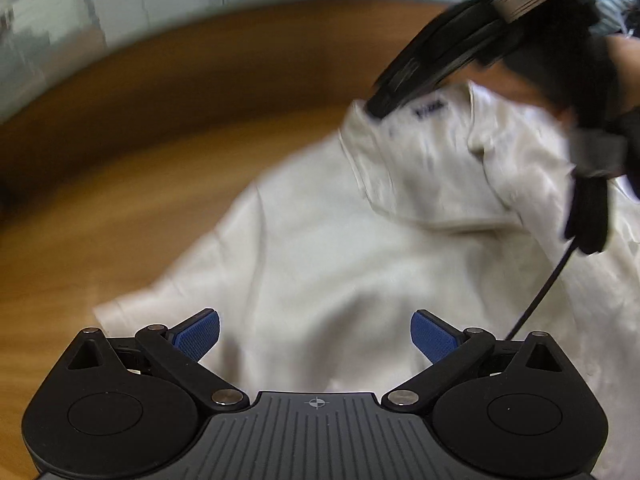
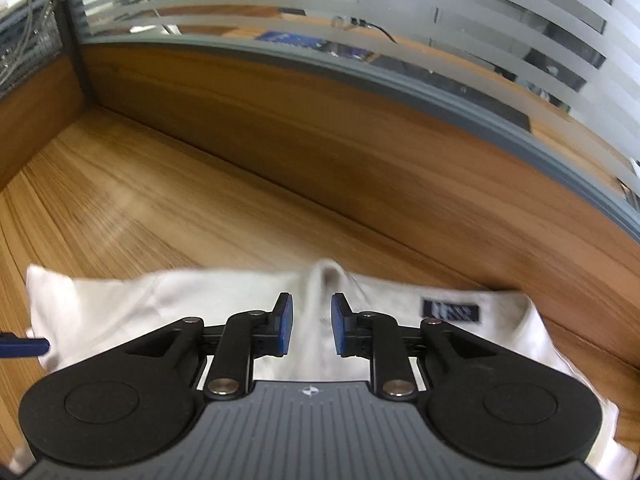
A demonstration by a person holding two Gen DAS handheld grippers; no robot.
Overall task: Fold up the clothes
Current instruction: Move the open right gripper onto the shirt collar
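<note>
With my right hand-held gripper (image 2: 311, 326) part-closed astride the white cotton shirt (image 1: 340, 248) collar, my left hand-held gripper (image 1: 315, 336) gaping, I should pinch fully before lifting off the wooden desk (image 2: 160, 200).

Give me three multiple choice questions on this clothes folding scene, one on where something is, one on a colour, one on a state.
1. The white shirt lies on:
A. a wooden table
B. a bed
C. a carpet

2. The gripper pads are:
A. red
B. blue
C. yellow

3. The left gripper is:
A. shut on the shirt
B. holding a hanger
C. open

Answers:
1 A, wood grain surrounds the fabric.
2 B, both views show blue pads.
3 C, its jaws stand wide apart above the shirt.
</note>
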